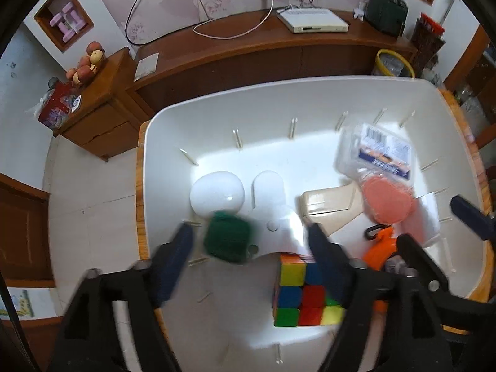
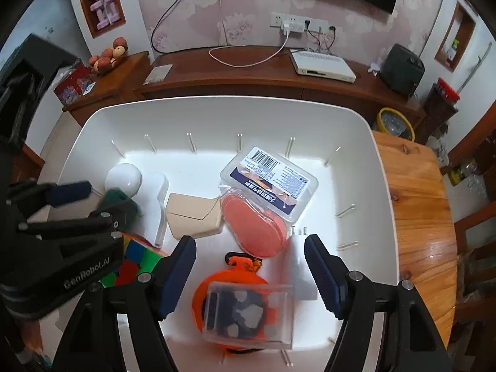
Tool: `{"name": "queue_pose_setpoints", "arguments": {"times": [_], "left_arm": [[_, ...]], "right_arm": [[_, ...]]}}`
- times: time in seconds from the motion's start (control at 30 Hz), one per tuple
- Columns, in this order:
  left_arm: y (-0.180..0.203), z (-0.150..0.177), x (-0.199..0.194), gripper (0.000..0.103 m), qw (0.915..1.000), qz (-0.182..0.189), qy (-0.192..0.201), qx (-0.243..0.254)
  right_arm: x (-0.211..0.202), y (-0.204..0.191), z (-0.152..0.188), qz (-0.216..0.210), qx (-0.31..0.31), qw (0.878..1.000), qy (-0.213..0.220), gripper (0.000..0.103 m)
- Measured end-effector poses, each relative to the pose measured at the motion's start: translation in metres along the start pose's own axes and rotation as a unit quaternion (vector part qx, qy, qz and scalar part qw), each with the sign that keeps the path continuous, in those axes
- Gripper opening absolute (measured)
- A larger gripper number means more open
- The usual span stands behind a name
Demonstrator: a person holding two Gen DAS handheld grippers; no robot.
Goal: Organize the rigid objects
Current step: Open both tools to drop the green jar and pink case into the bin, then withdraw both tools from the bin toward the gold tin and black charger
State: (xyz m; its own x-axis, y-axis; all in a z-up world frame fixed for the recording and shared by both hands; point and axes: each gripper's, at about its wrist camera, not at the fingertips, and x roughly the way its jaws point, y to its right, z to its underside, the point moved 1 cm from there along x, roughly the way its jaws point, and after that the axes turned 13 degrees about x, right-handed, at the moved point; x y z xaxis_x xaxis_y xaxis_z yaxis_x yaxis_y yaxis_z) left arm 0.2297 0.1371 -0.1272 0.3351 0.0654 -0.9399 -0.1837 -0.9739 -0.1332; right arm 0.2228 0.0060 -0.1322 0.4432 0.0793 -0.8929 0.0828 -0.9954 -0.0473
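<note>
white bin (image 2: 384, 186) on wooden table (image 2: 421, 204), walls ribbed inside, rim rounded. inside, left to right along the floor: white rounded object (image 2: 123, 177) at far left; white oblong case (image 2: 156, 204) just beside it; beige angular piece (image 2: 193, 217) next over, touching the case's side; salmon oval case (image 2: 254, 228) overlapping a clear labelled box (image 2: 272, 179) with barcode, which lies tilted toward the far right wall. near front wall: orange round toy (image 2: 229, 266) with a clear plastic box (image 2: 248, 314) lying on top of it, dark and pale bits visible through the lid. rubik's cube (image 1: 305, 290) at front left of bin, partly under the white case's edge. dark green fuzzy block (image 1: 228, 237) blurred, between white rounded object and cube; touching the floor or not, cannot tell.

left gripper (image 1: 248, 241) pointing steeply down into bin, jaws wide apart, green block between them and closer to the left finger, pads not seen pressing it. right gripper (image 2: 249, 266) likewise spread open over orange toy and clear box, nothing pinched, pads clear of both.

behind the bin: wooden tv cabinet (image 2: 248, 74) carrying a white set-top box (image 2: 322, 65).
</note>
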Motion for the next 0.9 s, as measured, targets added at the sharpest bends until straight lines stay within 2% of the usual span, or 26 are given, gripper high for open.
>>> {"name": "queue_pose_setpoints", "arguments": {"times": [0.5,0.9], "left_arm": [[0.003,0.024,-0.062,0.086,0.9981,-0.015,0.048,-0.034],[0.024,0.060,-0.127,0.086,0.9914,-0.027,0.099,-0.081]], "right_arm": [[-0.057,0.009,0.022,-0.014,-0.019,0.998,0.063,0.073],[-0.136,0.038,0.047,-0.038,-0.003,0.991,0.131,0.073]]}}
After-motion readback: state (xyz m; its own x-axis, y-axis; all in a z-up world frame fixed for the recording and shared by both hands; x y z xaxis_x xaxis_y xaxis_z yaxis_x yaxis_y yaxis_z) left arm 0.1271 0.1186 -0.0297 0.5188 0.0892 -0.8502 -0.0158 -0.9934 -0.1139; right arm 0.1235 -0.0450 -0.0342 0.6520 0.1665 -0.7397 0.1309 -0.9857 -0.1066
